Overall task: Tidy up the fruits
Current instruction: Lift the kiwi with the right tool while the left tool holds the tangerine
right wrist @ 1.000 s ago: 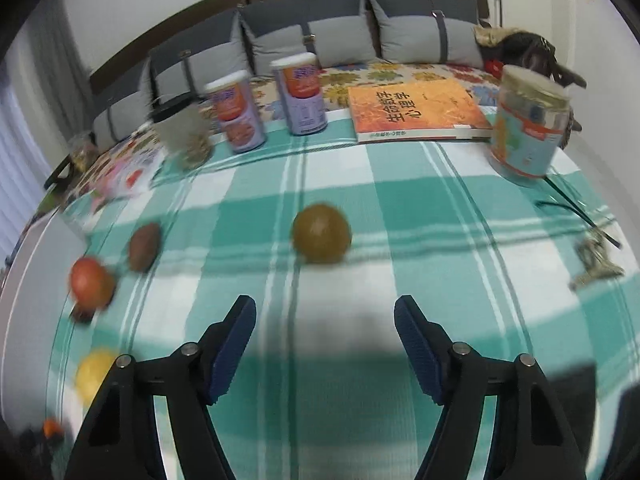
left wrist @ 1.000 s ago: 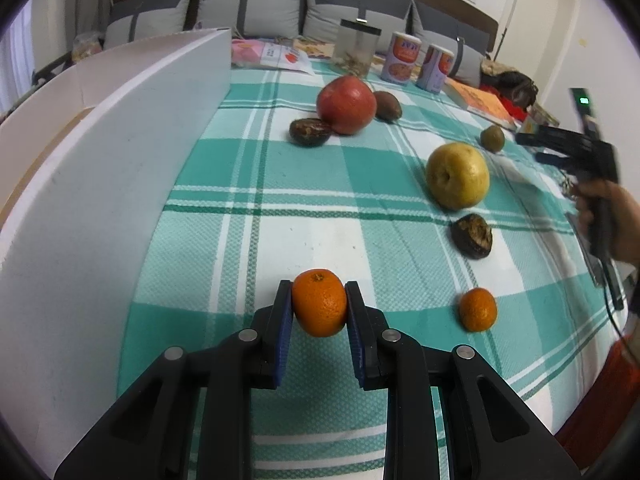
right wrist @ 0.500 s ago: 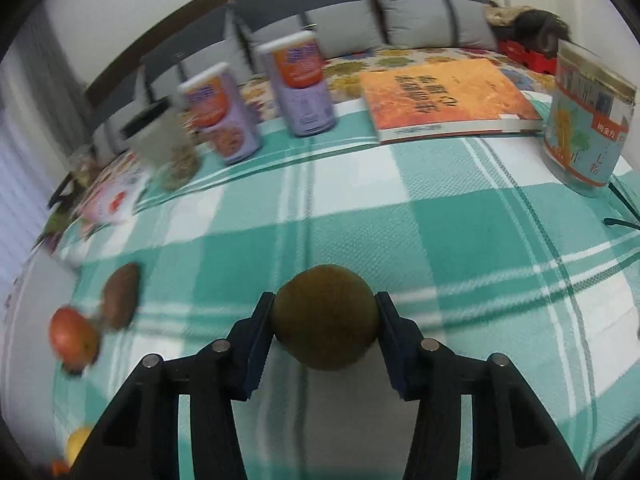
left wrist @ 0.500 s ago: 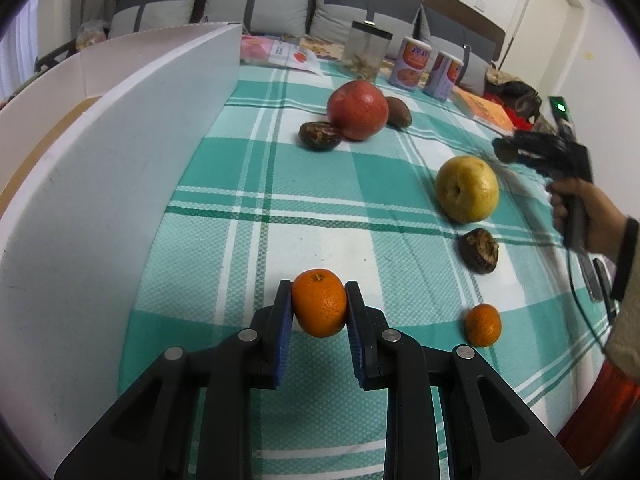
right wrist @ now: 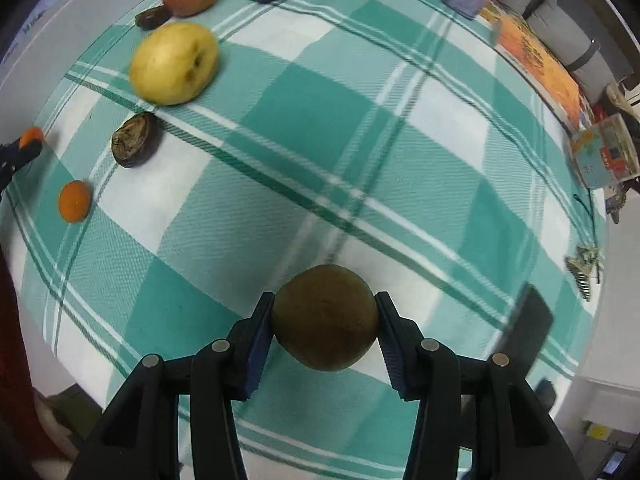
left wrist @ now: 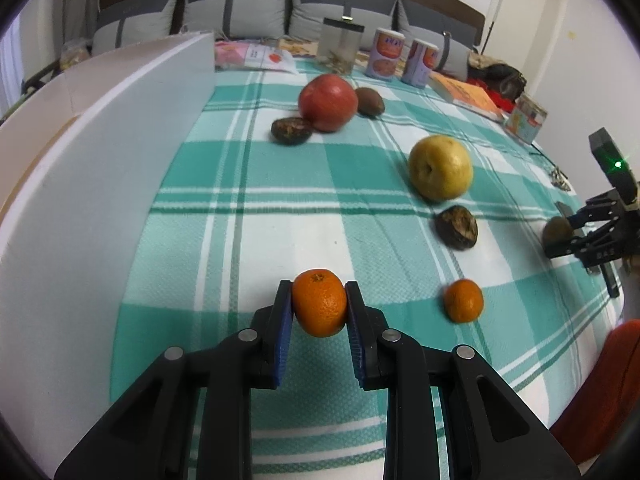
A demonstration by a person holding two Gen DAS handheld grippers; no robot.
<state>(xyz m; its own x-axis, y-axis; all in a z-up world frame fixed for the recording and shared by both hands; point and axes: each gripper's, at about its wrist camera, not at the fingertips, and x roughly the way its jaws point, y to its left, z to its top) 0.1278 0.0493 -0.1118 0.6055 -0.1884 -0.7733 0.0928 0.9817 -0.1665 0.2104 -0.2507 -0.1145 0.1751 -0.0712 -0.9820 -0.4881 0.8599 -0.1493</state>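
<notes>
My left gripper [left wrist: 319, 304] is shut on an orange mandarin [left wrist: 319, 302], held just above the green checked cloth [left wrist: 280, 168]. My right gripper [right wrist: 325, 320] is shut on a brown kiwi [right wrist: 325, 317], lifted over the cloth; it also shows at the right edge of the left wrist view [left wrist: 558, 231]. On the cloth lie a second mandarin [left wrist: 463, 300], a yellow pear [left wrist: 440, 167], a red apple [left wrist: 327, 102], another kiwi [left wrist: 370, 101] and two dark wrinkled fruits [left wrist: 457, 227] [left wrist: 291, 131].
A large white box wall [left wrist: 100, 152] runs along the left. At the back stand a glass jar [left wrist: 342, 44], two cans [left wrist: 386, 59], an orange book [left wrist: 466, 94] and a small carton [left wrist: 526, 118]. A phone [right wrist: 528, 320] and a hair clip [right wrist: 584, 268] lie near the right edge.
My right gripper closed on the kiwi, lifted it and swung left and down toward the near right part of the cloth. My left gripper still holds its mandarin, hardly moved.
</notes>
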